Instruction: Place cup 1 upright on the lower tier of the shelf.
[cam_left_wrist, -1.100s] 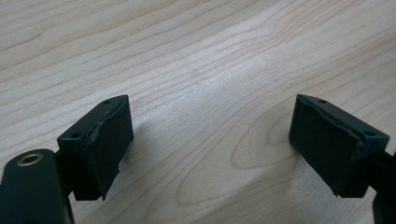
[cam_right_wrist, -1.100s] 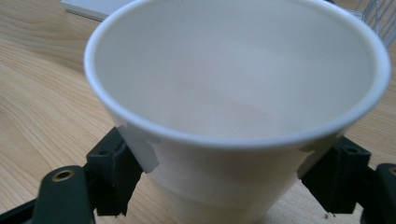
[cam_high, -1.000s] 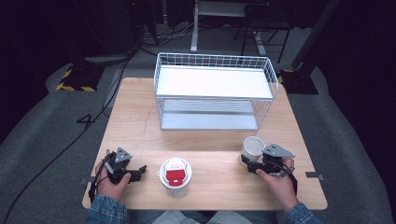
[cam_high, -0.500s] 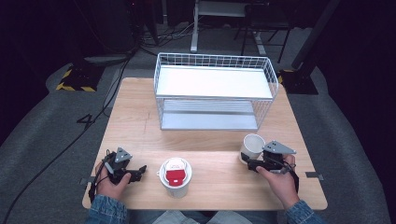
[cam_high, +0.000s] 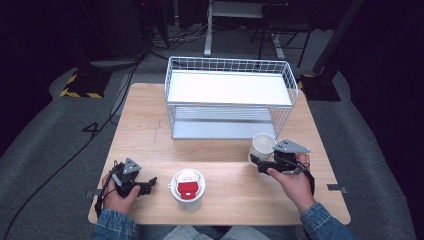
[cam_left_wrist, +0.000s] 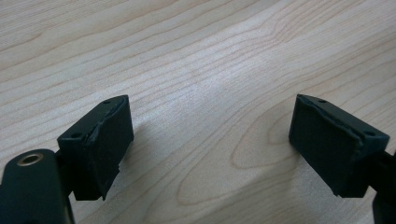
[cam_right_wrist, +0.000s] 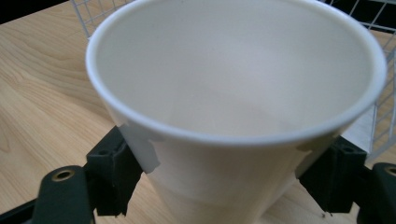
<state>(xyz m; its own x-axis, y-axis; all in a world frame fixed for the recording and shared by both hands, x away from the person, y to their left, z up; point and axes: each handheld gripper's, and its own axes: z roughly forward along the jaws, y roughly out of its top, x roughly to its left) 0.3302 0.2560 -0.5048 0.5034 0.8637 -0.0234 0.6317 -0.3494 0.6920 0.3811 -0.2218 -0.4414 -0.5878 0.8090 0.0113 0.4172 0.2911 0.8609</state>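
I have the right gripper (cam_high: 261, 164) clamped on the empty white cup (cam_high: 262, 147) just before the wire rack (cam_high: 230, 95), gripping low so it stays upright, while my left gripper (cam_high: 148, 184) rests spread wide, empty, beside the lidded cup (cam_high: 188, 189).

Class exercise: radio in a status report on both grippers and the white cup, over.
Right gripper jaws either side of the white cup. Left gripper open, low over bare table. Lidded cup between hands; nothing blocking.
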